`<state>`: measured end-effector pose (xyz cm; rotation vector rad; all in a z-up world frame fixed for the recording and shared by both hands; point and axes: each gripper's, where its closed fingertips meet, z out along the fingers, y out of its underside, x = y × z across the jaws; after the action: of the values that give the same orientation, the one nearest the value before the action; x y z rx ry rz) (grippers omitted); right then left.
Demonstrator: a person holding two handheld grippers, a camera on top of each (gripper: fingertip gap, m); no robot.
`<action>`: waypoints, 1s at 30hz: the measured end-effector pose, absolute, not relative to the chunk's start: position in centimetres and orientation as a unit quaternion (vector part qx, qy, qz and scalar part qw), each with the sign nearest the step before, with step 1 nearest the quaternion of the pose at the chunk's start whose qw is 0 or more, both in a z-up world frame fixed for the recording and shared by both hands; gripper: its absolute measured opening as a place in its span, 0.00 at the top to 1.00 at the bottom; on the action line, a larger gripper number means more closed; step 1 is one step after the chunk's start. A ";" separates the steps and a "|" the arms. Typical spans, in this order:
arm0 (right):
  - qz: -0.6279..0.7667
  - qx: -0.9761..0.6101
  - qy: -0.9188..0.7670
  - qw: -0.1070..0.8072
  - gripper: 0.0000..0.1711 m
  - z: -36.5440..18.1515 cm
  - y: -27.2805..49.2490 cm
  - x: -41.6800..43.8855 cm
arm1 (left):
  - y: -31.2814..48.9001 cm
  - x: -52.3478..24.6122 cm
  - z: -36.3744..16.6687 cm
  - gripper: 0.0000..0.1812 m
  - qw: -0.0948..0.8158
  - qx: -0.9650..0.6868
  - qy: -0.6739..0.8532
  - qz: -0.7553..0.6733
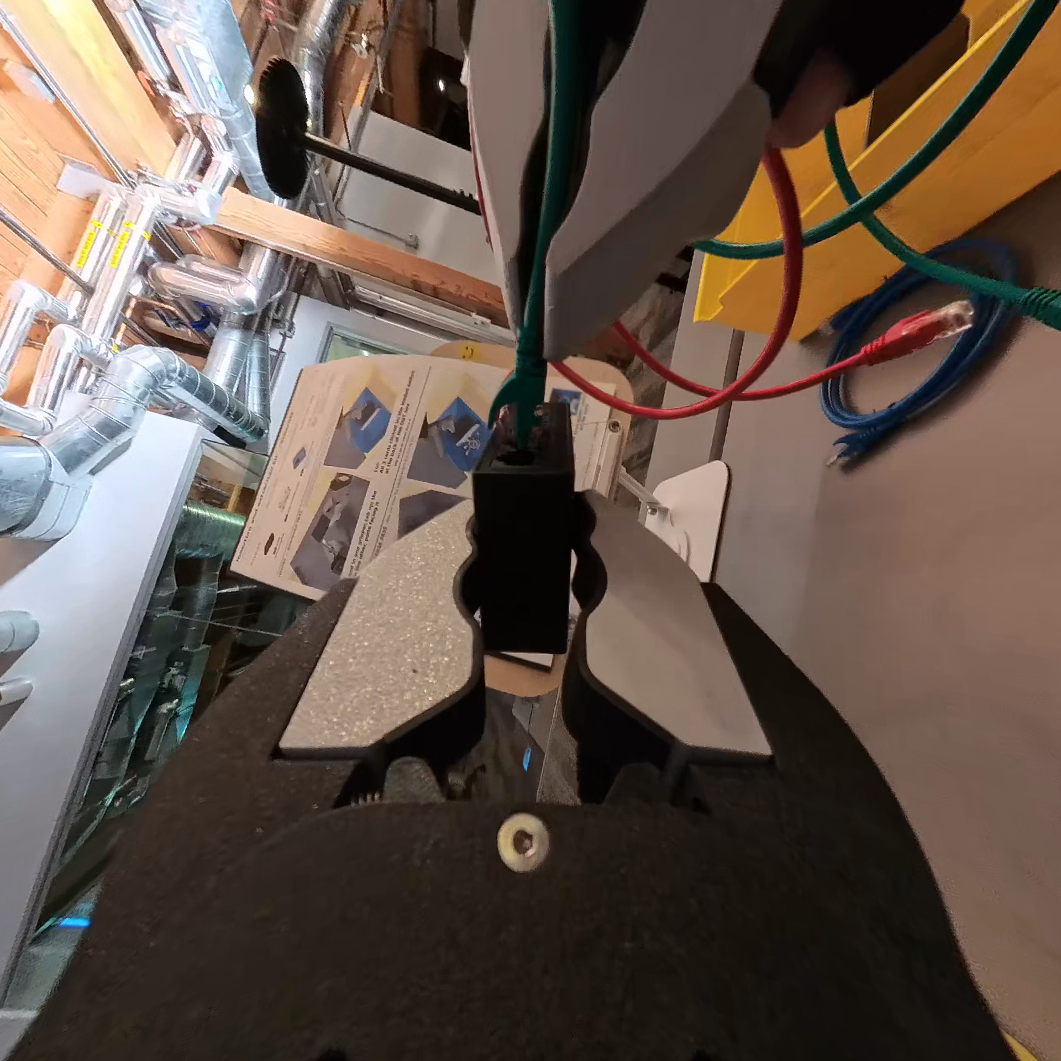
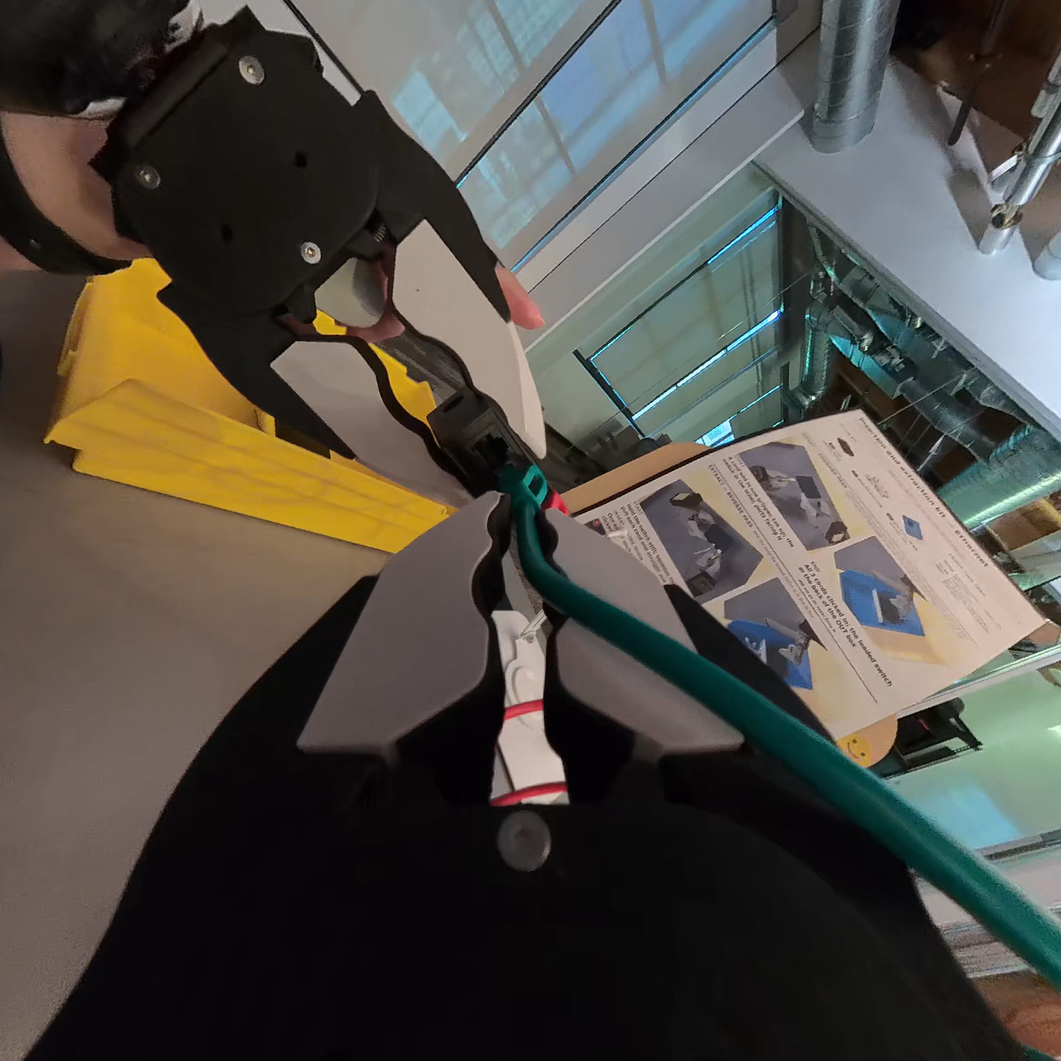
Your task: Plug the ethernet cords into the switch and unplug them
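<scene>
Insertion or extraction is in hand, I cannot tell which: left gripper (image 1: 525, 574) clamps the small black plastic switch (image 1: 523, 551), lifted off the grey tabletop (image 1: 918, 631). Right gripper (image 2: 519, 517) pinches the green ethernet cord (image 2: 660, 626) just behind its plug, seated at a port. Next comes a straight push or pull along the port's axis.

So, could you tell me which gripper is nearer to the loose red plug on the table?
Right. The right gripper is closer to the red plug, pinching the green cord; the left gripper, holding the switch, sits farther.

green plug (image 1: 525, 396) tip inside switch (image 1: 525, 551)
</scene>
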<state>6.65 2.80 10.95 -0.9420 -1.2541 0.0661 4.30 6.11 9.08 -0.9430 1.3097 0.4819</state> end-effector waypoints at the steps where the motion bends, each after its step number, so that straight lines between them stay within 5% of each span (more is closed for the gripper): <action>1: 0.036 -0.430 -0.562 0.705 0.95 10.9 3.0 6.7 | 6.3 4.2 9.1 0.85 0.664 -0.421 0.578 0.220; 7: 0.015 -0.410 -0.541 0.734 0.87 11.8 3.0 6.6 | 8.2 1.3 11.1 0.85 0.681 -0.451 0.509 0.273; 15: 0.091 -0.208 -0.546 0.807 0.95 15.1 -4.5 7.0 | 10.6 -3.8 12.1 0.85 0.667 -0.490 0.451 0.333; 20: 0.229 -0.368 -0.491 0.755 1.00 16.3 0.2 11.2 | 10.6 -7.1 13.6 0.85 0.681 -0.505 0.410 0.336; 25: 0.238 -0.692 -0.355 0.582 0.99 7.7 11.5 15.8 | 10.3 -9.2 14.8 0.85 0.699 -0.513 0.378 0.325; 30: 0.228 -0.804 -0.310 0.453 0.99 -3.6 16.3 14.8 | 9.9 -9.7 15.5 0.85 0.709 -0.511 0.368 0.318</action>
<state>14.76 16.32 -3.58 -1.9851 -0.7658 0.5641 -9.75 9.91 15.52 -1.1341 0.8164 0.7065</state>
